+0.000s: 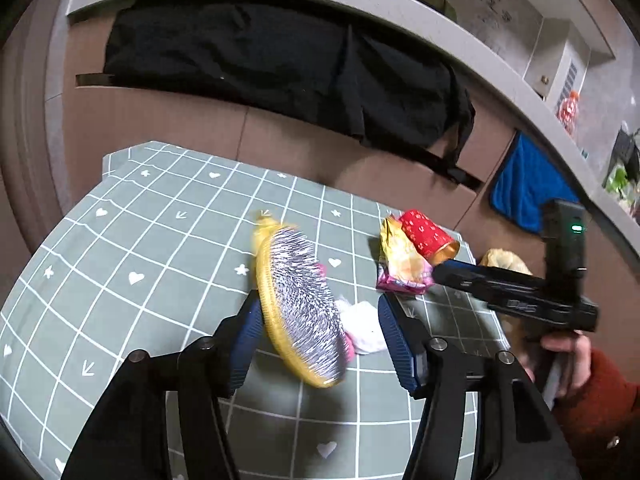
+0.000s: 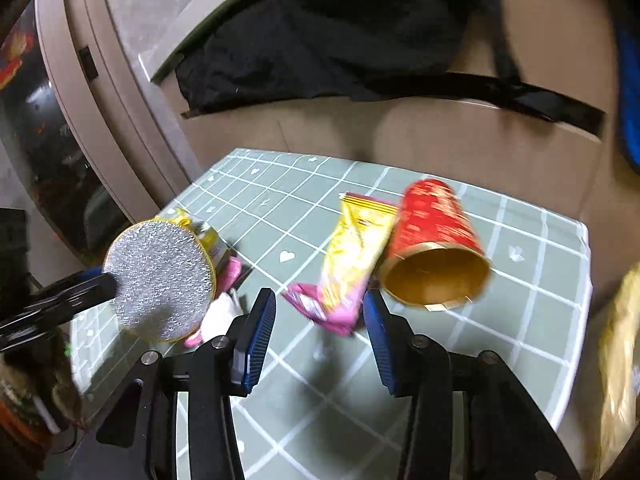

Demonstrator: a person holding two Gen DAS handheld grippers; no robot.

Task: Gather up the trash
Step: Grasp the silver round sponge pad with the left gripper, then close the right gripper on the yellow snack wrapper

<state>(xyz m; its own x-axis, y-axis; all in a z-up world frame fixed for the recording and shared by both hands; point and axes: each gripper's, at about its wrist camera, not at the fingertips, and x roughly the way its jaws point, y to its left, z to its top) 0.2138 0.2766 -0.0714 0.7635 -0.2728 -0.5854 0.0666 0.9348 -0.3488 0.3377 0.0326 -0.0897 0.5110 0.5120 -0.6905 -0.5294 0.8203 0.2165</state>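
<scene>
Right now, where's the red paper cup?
The red paper cup lies tipped over at the table's far right, touching the yellow snack wrapper.

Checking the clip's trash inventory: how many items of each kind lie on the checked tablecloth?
Red paper cup: 1
Yellow and pink snack wrapper: 1
Round gold-rimmed foil disc: 1
White crumpled tissue: 1
Total: 4

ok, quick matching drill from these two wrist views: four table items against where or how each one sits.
1 red cup
2 snack wrapper
3 round glittery disc
4 white tissue

a between the left gripper's pads
b lying on its side, gold inside showing
c crumpled beside the disc
d yellow and pink, against the cup

Pairs: 1-b, 2-d, 3-a, 4-c
</scene>
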